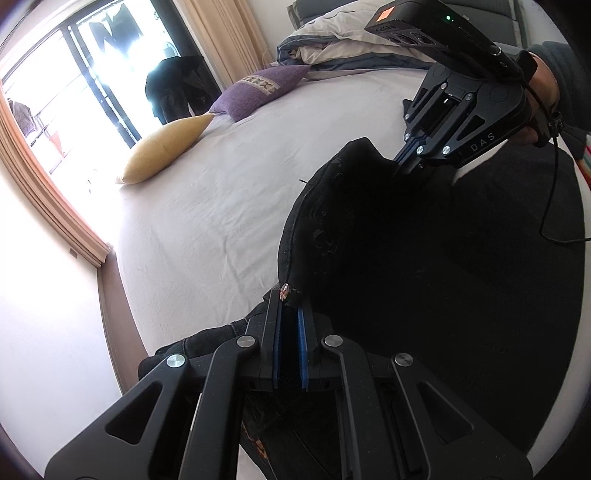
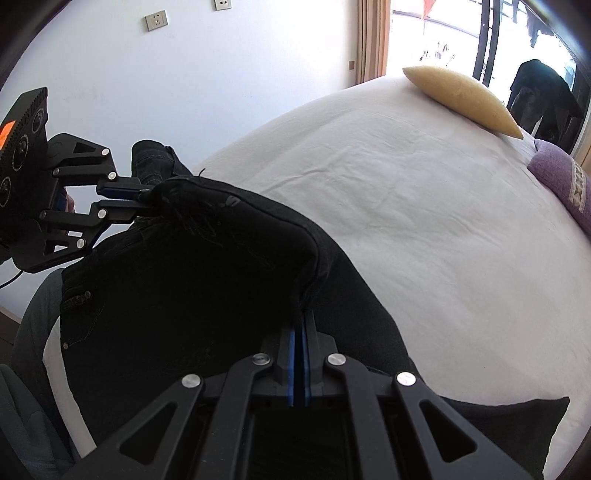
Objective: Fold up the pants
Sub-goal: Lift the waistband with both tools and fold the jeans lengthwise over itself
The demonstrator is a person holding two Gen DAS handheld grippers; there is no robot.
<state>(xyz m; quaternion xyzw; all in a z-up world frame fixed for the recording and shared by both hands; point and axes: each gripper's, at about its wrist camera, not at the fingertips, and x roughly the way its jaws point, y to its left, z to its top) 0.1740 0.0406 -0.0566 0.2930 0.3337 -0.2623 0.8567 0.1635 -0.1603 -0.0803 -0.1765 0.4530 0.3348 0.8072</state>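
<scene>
Pale cotton sheeting covers the bed (image 1: pixel 221 206), the broadest thing in sight and the landmark for all else. Beyond the bed's far side stands a bright window (image 1: pixel 55 85) with tan curtains (image 1: pixel 229 33). A rumpled duvet (image 1: pixel 343 40) is heaped at the bed's head end. On the bed near the window edge lie a purple cushion (image 1: pixel 258 90) and, just beside it, a yellow cushion (image 1: pixel 166 151); both sit well apart from the clothing, and the sheet between is bare.

Black pants (image 1: pixel 406 258) are spread over the bed's near side, one edge raised off the sheet between the two tools. The right gripper (image 2: pixel 300 314) pinches a fold of that raised edge, its blue pads pressed nearly together. The left gripper (image 1: pixel 290 301) clamps the other end by a copper rivet (image 1: pixel 285 290), jaws narrow on the cloth.
</scene>
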